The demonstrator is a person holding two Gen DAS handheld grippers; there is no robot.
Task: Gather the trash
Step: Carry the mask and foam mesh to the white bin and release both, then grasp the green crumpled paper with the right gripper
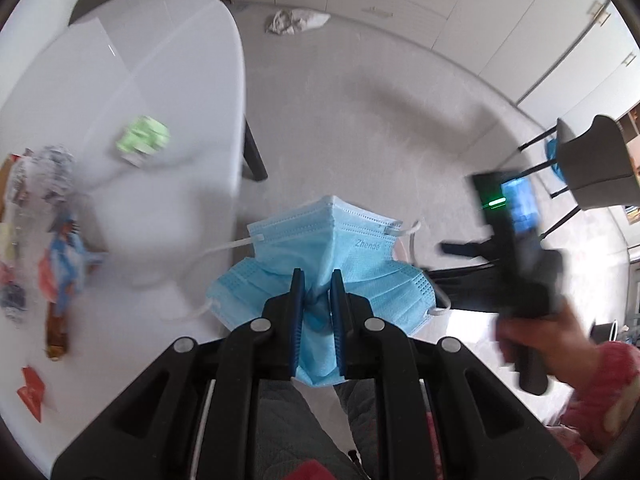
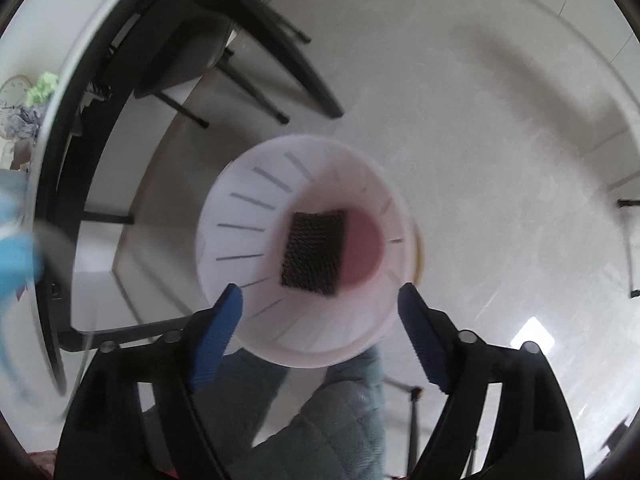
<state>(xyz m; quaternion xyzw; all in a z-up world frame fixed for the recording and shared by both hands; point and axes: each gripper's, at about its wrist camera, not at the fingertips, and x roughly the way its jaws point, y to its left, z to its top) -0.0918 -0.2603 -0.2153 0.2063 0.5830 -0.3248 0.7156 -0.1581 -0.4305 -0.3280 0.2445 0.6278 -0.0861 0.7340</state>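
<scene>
Left wrist view: the left gripper [image 1: 317, 280] is clamped on a blue face mask [image 1: 344, 248], its two blue pads pinching the middle so the cloth bunches between them and fans out above and below. The mask hangs in the air just off the edge of the white table [image 1: 168, 92], over the pale floor. On the table, well to the left of the mask, lie a green crumpled wad [image 1: 143, 141], a grey paper ball [image 1: 54, 164], a blue-and-red wrapper [image 1: 64, 268] and a red scrap [image 1: 31, 392]; all are blurred. Far beyond the table a white rag [image 1: 296, 21] lies on the floor by the cabinets. To the right of the mask the right gripper [image 1: 516, 256] shows from the side in the person's hand [image 1: 560, 344], its jaw state unreadable from here.

Right wrist view: the right gripper [image 2: 320, 308] is spread wide and grips nothing. Between and beyond its blue pads stands a white bin [image 2: 240, 216] on the floor, seen from above, with a dark ribbed piece [image 2: 314, 254] lying on its pinkish bottom. The table's dark legs [image 2: 280, 40] stand to the left of the bin, and a blurred bit of the blue mask shows at the far left edge.
</scene>
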